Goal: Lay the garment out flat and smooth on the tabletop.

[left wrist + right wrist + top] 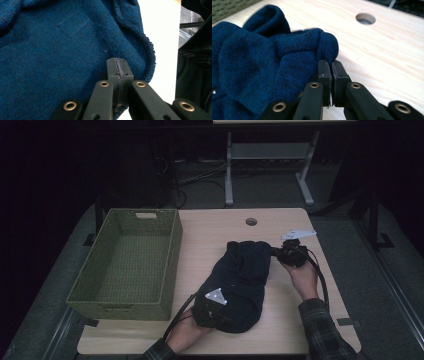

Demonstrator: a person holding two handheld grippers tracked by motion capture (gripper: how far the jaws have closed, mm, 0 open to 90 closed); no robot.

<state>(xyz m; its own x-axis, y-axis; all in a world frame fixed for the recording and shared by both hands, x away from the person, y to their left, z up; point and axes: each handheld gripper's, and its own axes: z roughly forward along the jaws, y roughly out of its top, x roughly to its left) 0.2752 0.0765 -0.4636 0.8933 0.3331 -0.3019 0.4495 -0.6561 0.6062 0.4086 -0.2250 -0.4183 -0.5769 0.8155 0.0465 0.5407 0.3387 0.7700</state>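
Observation:
A dark blue knitted sweater [240, 280] lies folded in the middle of the table. My left gripper [212, 310] is at its near left corner. In the left gripper view its jaws [117, 66] are pressed together and lie on the blue knit [57, 50], close to the curled hem [147, 55]. I cannot make out any cloth caught between them. My right gripper [276, 252] is at the sweater's far right corner. In the right gripper view its jaws [330, 65] are shut on a bunched fold of the sweater [322, 42].
A green woven basket [172, 255] stands on the left of the table, right beside the sweater. A round cable hole [251, 221] is in the tabletop near the far edge. Bare wood [305, 320] runs along the right and near edges.

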